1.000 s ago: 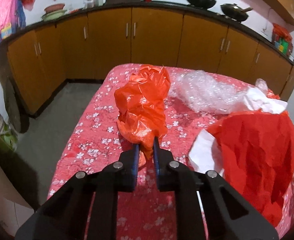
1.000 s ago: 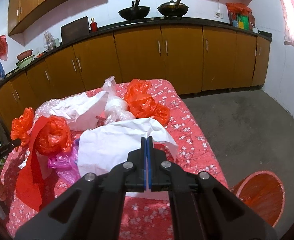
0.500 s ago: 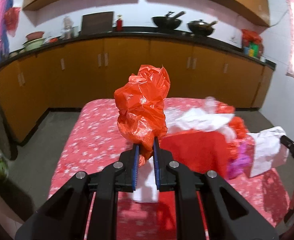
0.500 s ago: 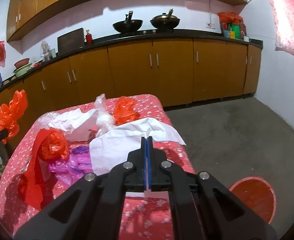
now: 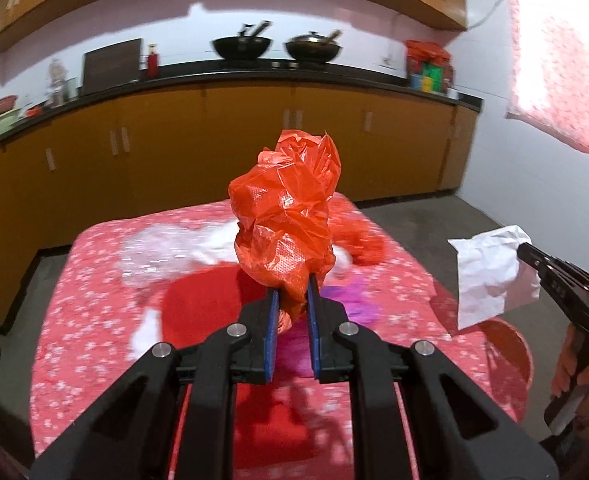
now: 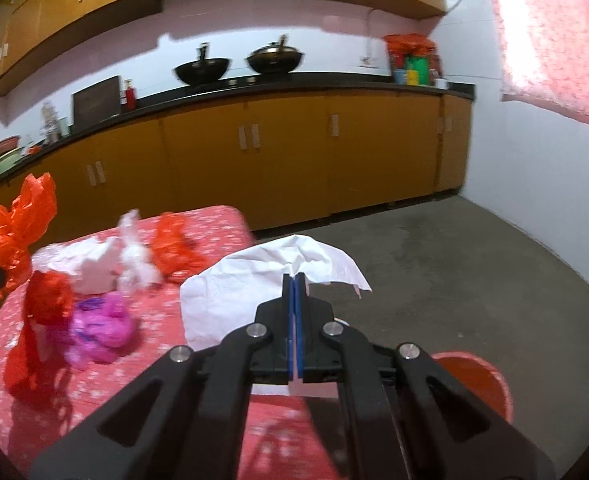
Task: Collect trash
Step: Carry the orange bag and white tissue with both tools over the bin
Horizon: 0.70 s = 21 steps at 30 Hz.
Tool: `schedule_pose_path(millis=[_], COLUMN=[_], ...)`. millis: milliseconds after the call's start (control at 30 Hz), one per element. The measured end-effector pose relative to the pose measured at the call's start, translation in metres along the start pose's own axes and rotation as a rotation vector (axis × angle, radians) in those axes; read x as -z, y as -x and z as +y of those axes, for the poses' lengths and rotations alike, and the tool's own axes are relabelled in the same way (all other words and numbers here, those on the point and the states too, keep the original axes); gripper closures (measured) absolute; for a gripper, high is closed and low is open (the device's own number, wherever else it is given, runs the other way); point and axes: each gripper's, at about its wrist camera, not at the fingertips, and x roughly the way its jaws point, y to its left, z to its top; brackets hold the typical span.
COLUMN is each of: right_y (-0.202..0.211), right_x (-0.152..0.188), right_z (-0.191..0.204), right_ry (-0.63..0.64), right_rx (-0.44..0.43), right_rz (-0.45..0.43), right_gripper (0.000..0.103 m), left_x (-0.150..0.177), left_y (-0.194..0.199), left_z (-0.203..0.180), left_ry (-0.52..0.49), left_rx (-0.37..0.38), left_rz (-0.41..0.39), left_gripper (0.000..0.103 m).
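My left gripper (image 5: 291, 286) is shut on a crumpled orange plastic bag (image 5: 286, 216) and holds it up above the table with the red floral cloth (image 5: 94, 304). The bag also shows at the left edge of the right wrist view (image 6: 16, 224). My right gripper (image 6: 294, 280) is shut on a sheet of white paper (image 6: 246, 292), lifted past the table's right edge; the paper also shows in the left wrist view (image 5: 490, 276). An orange bin (image 6: 478, 380) stands on the floor below it, also in the left wrist view (image 5: 510, 352).
On the table lie a red paper piece (image 6: 46, 300), a purple plastic bag (image 6: 102, 324), white paper (image 6: 90, 264), a clear plastic bag (image 6: 134, 256) and another orange bag (image 6: 174, 248). Brown kitchen cabinets (image 6: 294, 160) run along the back. Grey floor (image 6: 474, 272) lies to the right.
Both grippers have swung to the right with their loads. The white paper has been lifted off the table toward the orange bin. The orange bag stays held up.
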Motion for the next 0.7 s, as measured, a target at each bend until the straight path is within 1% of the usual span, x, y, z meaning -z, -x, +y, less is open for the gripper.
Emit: schedule_pose_path(millis=[233, 333, 433, 533, 700], right_y=[0.003, 0.005, 0.005, 0.005, 0.002], right_x=[0.015, 0.024, 0.033, 0.044, 0.065], right_z=[-0.065, -0.096, -0.122, -0.148, -0.186], right_ry=[-0.050, -0.077, -0.103, -0.129, -0.171], right_rx=[0.143, 0.207, 0.252, 0.296, 0.355], right_rz=[0.012, 0.026, 0.038, 0.058, 0.094], right_gripper=[0.100, 0.100, 0.100, 0.100, 0.100], left_x=[0.004, 0.009, 0.014, 0.020, 0.033], left_y=[-0.021, -0.032, -0.040, -0.053, -0.070], left_z=[-0.064, -0.101, -0.127, -0.162, -0.216], left_ry=[-0.055, -0.092, -0.120, -0.149, -0.208], left_rx=[0.119, 0.181, 0.226, 0.279, 0.344], left_rz=[0.030, 0.049, 0.068, 0.101, 0.153], left_gripper=[0.090, 0.090, 0.090, 0.090, 0.090])
